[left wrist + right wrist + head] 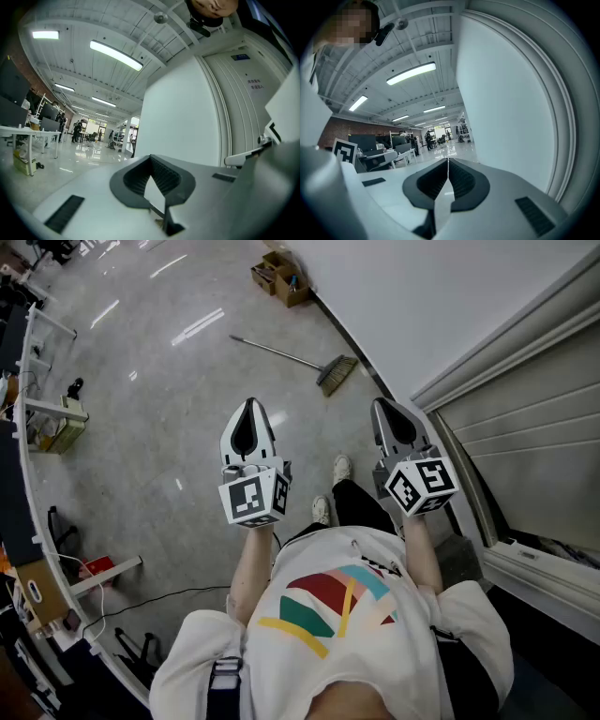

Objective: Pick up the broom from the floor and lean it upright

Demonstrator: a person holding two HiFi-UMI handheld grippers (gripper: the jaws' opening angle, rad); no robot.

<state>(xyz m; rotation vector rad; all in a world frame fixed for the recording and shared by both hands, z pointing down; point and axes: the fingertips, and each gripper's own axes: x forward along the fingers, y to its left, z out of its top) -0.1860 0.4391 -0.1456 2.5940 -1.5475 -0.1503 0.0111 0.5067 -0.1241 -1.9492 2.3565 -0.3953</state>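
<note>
The broom (302,360) lies flat on the grey floor ahead of me, its thin handle running up-left and its straw head (337,374) close to the foot of the white wall. Both grippers are held level in the air, well short of it. My left gripper (249,404) is shut with nothing in it; in the left gripper view its jaws (151,157) meet at the tip. My right gripper (382,404) is likewise shut and empty, with its jaws (448,161) closed to a thin line in the right gripper view.
Open cardboard boxes (281,277) sit by the white wall (422,296) beyond the broom. A ribbed shutter door (534,418) is at the right. Desks and gear (47,418) line the left side, and a cable (169,601) trails across the floor. The person's shoes (342,468) stand below the grippers.
</note>
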